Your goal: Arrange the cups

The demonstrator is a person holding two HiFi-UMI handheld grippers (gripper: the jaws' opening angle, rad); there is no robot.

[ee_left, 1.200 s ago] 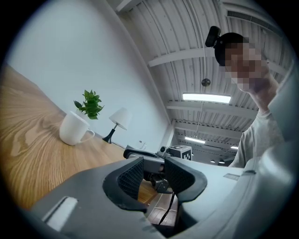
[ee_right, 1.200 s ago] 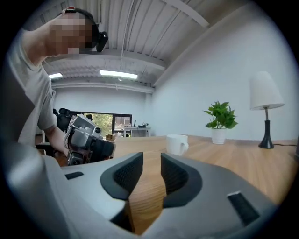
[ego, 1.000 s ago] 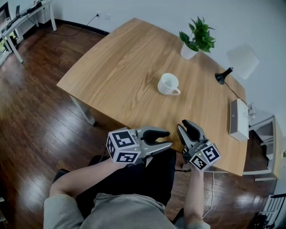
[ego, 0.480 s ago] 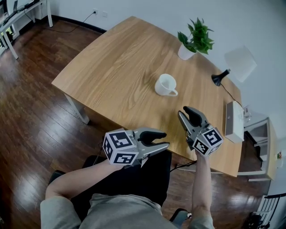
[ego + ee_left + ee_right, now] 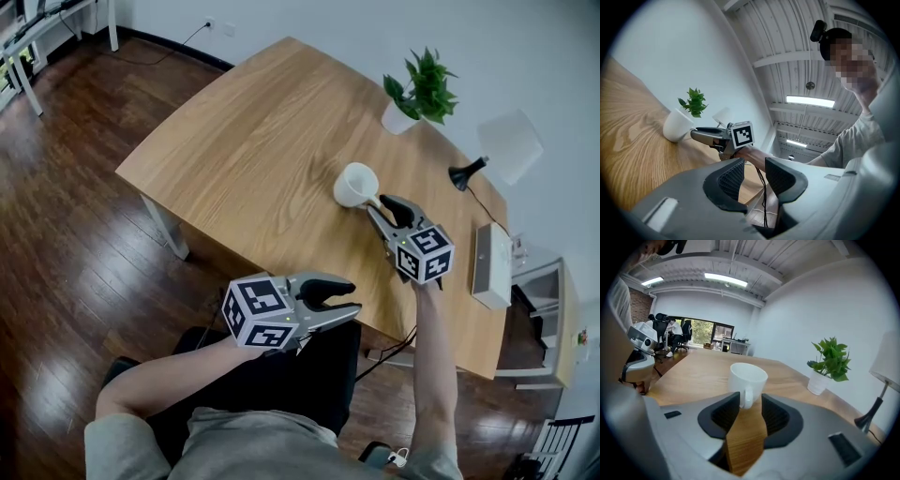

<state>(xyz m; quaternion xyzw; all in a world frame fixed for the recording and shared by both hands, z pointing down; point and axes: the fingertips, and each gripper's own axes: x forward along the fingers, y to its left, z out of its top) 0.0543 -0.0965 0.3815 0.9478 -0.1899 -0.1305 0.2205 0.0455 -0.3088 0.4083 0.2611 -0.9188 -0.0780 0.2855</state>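
A white cup (image 5: 354, 183) stands upright on the wooden table (image 5: 253, 141), its handle turned toward my right gripper (image 5: 382, 208). In the right gripper view the cup (image 5: 747, 378) is just ahead, and its handle sits in the mouth of the gap between my jaw tips. The right gripper (image 5: 750, 413) is opening and its pads do not press on the handle. My left gripper (image 5: 345, 298) hangs off the table's near edge, over the person's lap, open and empty. The left gripper view shows the cup (image 5: 676, 125) with the right gripper (image 5: 701, 135) against it.
A potted plant (image 5: 419, 89) stands at the table's far edge, behind the cup. A black desk lamp (image 5: 467, 172) and a white box (image 5: 489, 267) sit at the right end. Dark wood floor surrounds the table.
My right gripper has moved forward across the table from the near edge to the cup's handle, and its jaws stand wider. The left gripper has stayed put.
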